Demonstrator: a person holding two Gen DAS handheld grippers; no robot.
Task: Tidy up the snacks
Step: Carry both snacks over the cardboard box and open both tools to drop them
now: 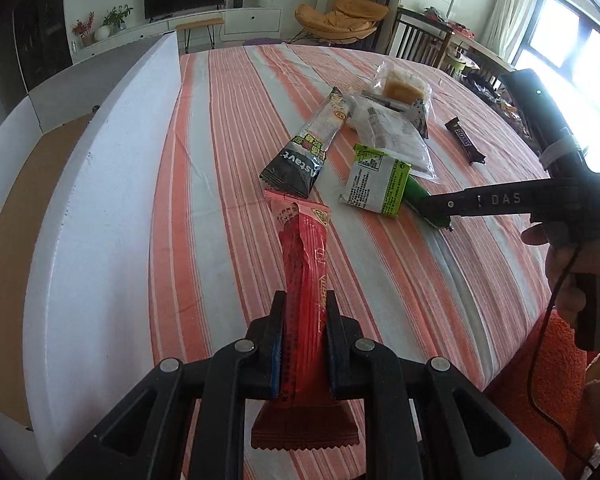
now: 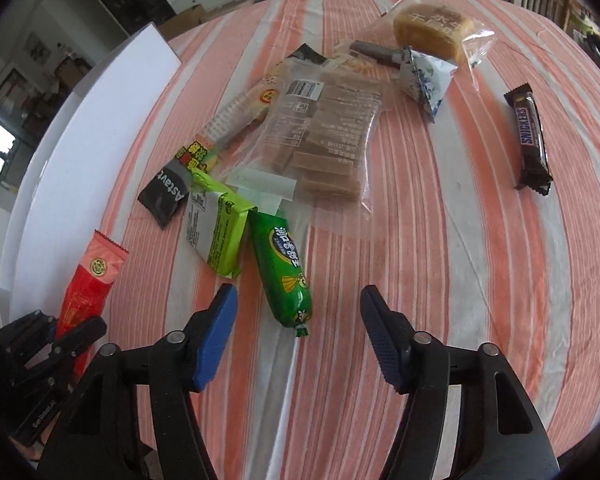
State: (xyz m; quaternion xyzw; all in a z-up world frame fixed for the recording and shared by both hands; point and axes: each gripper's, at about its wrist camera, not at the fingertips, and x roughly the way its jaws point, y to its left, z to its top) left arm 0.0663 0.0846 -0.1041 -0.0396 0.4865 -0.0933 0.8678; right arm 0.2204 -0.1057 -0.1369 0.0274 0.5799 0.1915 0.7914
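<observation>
My left gripper (image 1: pixel 303 300) is shut on a long red snack packet (image 1: pixel 304 264), which sticks out forward above the striped tablecloth (image 1: pixel 380 280). The right wrist view shows the same red packet (image 2: pixel 88 284) in the left gripper (image 2: pixel 68 336) at the lower left. My right gripper (image 2: pixel 298 296) is open, its blue pads (image 2: pixel 216 336) wide apart. The near end of a green sausage snack (image 2: pixel 282 268) lies between the fingertips, untouched. In the left wrist view the right gripper (image 1: pixel 432 206) reaches over that sausage (image 1: pixel 416 194).
Beside the sausage lie a lime-green packet (image 2: pixel 216 228), a black packet (image 2: pixel 164 196), a clear bag of wafers (image 2: pixel 328 136), a blue-white pouch (image 2: pixel 428 76), a wrapped pastry (image 2: pixel 432 30) and a Snickers bar (image 2: pixel 530 136). A white open box (image 1: pixel 100 200) borders the table's left side.
</observation>
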